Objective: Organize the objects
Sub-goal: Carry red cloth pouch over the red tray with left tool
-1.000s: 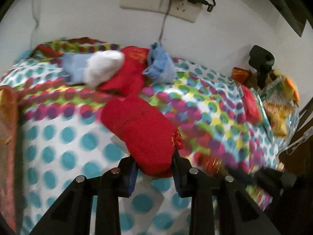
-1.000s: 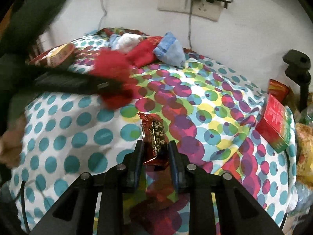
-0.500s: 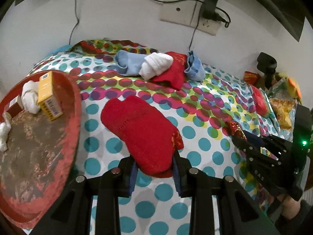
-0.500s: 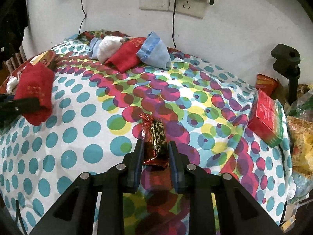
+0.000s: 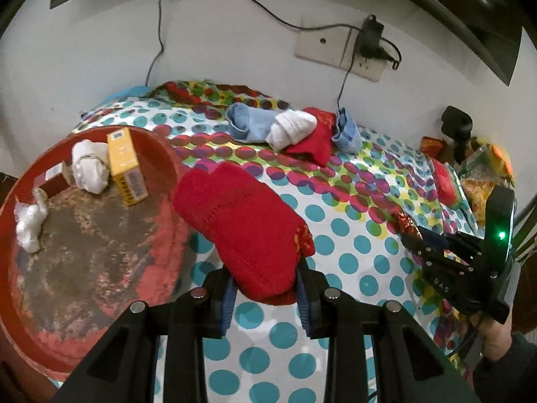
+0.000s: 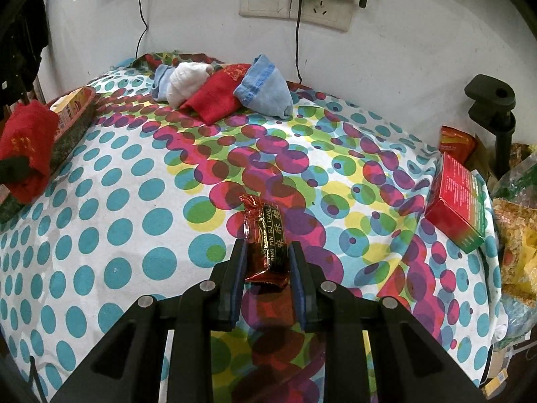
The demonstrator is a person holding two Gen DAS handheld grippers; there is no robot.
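Near the table's left edge, left gripper (image 5: 265, 288) clamped a red sock (image 5: 241, 231) beside the tray (image 5: 100, 258); right gripper (image 6: 268, 268) pinched a candy bar (image 6: 266, 245). Best released well inside the rim.

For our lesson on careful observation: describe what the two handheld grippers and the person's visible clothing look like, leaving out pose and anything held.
Each gripper, left and right, is black plastic with ribbed, triangulated finger arms, silver round studs and blue pads. Seen from the left wrist view, the right gripper's body carries pale lettering and a glowing green light. A dark sleeve shows at its wrist.
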